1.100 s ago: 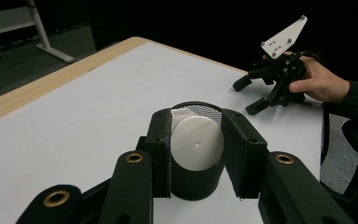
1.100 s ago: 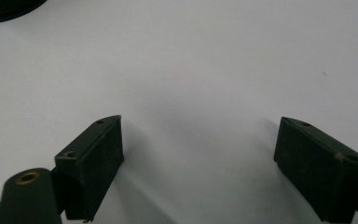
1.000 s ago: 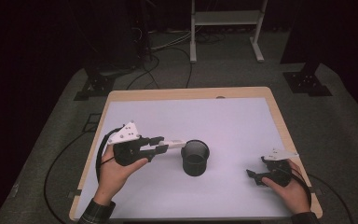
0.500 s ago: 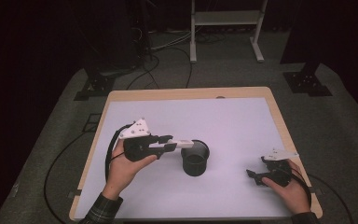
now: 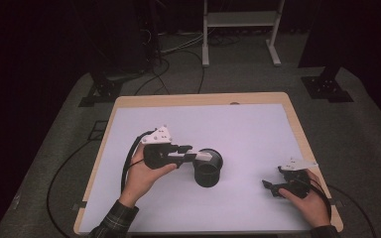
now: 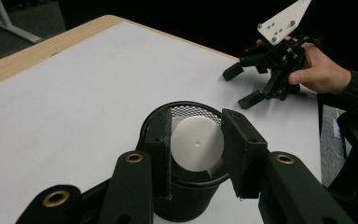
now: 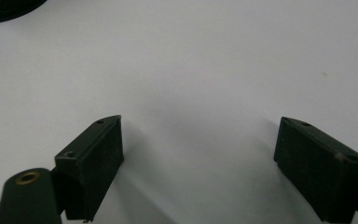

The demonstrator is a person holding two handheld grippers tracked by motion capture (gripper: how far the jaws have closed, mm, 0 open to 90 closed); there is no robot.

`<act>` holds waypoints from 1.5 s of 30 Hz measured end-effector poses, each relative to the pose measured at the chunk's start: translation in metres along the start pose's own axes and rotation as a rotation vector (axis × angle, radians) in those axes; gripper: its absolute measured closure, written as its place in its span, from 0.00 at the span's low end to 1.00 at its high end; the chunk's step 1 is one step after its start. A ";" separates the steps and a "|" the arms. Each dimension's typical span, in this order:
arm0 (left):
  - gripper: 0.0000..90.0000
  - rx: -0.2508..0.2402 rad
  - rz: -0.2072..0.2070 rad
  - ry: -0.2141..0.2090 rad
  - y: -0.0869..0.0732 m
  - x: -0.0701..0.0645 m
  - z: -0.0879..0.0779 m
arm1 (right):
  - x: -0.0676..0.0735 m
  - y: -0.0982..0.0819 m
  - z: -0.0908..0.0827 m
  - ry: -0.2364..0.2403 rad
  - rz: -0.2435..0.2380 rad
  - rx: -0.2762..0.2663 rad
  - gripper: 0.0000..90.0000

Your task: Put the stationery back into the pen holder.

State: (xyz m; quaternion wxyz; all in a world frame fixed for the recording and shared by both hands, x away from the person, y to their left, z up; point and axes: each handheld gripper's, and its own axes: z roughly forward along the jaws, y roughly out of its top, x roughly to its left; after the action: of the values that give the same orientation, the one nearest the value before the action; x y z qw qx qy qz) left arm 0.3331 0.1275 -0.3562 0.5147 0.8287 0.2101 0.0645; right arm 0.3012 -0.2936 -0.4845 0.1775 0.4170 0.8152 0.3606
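- Dark room behind, cables and a white metal stand [image 5: 239, 29] on grey floor at top of the high view; wooden counter [image 5: 198, 99] with a white sheet over most of it, mid frame.
- Left gripper [image 5: 191, 154] left of centre in the high view, held level in the person's left hand [image 5: 146, 173], reaching right to the rim of the black mesh cup [image 5: 208, 169].
- Left gripper view: its fingers [image 6: 161, 154] clamped on a white round-ended cylinder [image 6: 196, 143], flat end facing the camera, sitting right over the cup's mouth. Looks lined up to drop it in; level hold keeps it clear of the rim.
- Cup stands upright near the centre of the sheet, lower middle of the frame.
- Right gripper [image 5: 273, 187] lower right in the high view, resting low on the counter, well apart from the cup; probably parked out of the way.
- Right gripper view: fingers [image 7: 95, 161] spread wide, nothing between them, just bare white sheet.
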 end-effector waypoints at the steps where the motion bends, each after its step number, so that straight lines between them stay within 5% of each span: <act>1: 0.72 0.003 0.000 0.000 0.000 0.000 0.001 | 0.000 0.000 0.000 0.000 0.000 0.000 0.16; 45: 0.72 0.152 -0.017 -0.053 -0.008 0.008 0.058 | 0.000 0.000 0.000 0.000 0.000 0.000 0.16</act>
State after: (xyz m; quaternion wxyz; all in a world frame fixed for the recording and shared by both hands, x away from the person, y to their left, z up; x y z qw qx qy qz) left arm 0.3570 0.0859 -0.3915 0.4561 0.8651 0.2077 0.0220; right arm 0.3012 -0.2936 -0.4845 0.1774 0.4172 0.8150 0.3608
